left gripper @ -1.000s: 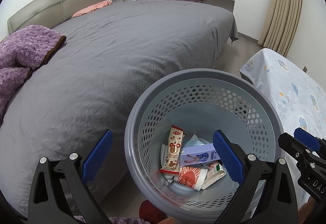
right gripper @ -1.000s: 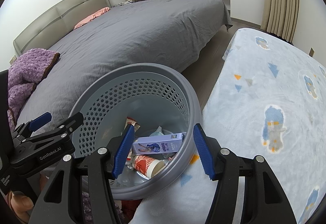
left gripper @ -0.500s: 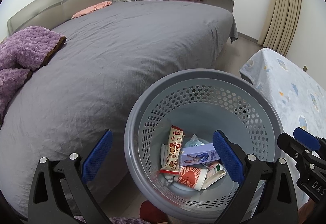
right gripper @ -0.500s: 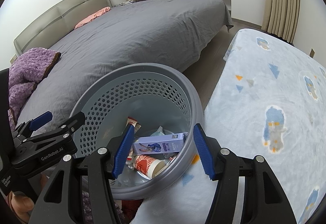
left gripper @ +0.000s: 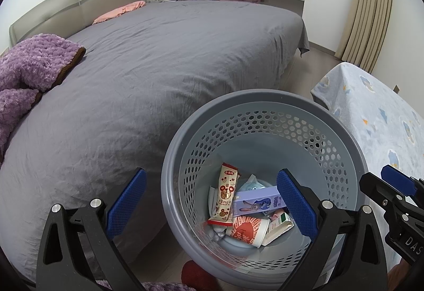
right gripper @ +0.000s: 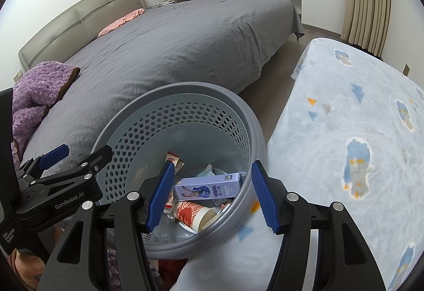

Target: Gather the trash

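Trash in the grey perforated basket (left gripper: 265,116), on the floor between the grey bed (left gripper: 159,57) and a blue patterned blanket (right gripper: 357,132).

We see a purple carton (left gripper: 257,203), a snack wrapper (left gripper: 225,195) and a red paper cup (left gripper: 249,231) lying at the bottom. We hold the left gripper (left gripper: 209,206) and the right gripper (right gripper: 212,197) above the basket, both with jaws spread and pinching nothing.

The left tool's (left gripper: 209,199) finger covers one end of the purple box (left gripper: 255,204) in the bin (left gripper: 265,100). Under the cup (left gripper: 247,231) lies white trash, too hidden to tell. The red thing (left gripper: 197,276) below the bin is cut off.
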